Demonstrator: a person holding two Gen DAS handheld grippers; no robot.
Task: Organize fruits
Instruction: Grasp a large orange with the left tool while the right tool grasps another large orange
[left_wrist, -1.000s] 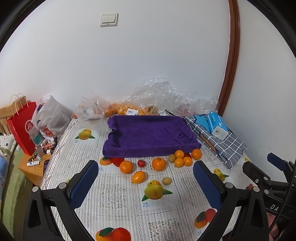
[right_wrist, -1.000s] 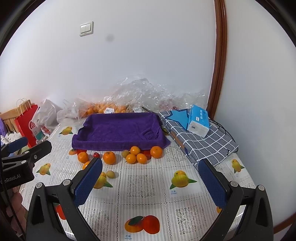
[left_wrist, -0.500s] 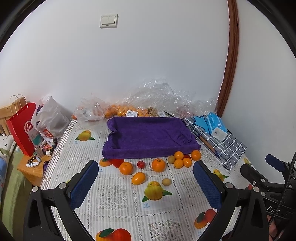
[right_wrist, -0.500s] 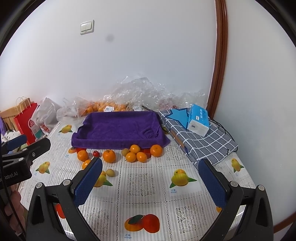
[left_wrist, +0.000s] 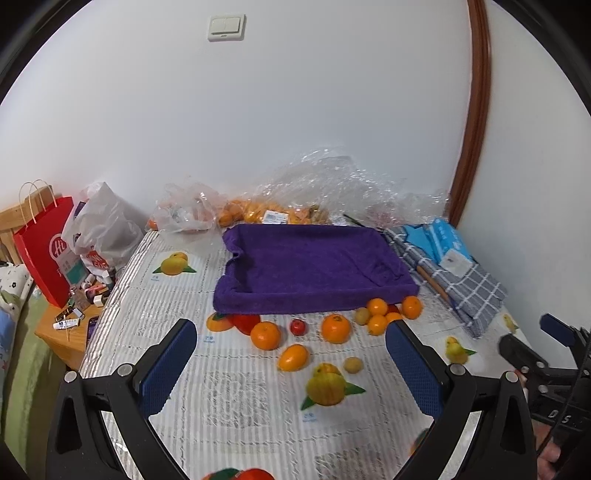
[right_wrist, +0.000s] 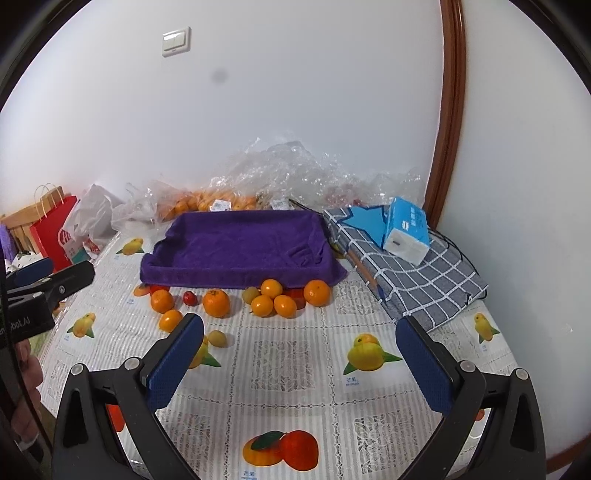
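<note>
The fruits lie loose on the tablecloth along the near edge of the purple tray, ahead of both tongs and touching neither. The left tongs hover wide apart and empty above the cloth; the right tongs likewise. Plastic bags lie behind the tray.

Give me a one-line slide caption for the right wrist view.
Open right gripper hovers over the fruit-print tablecloth, loose oranges lying in front of the empty purple towel-lined tray.
</note>
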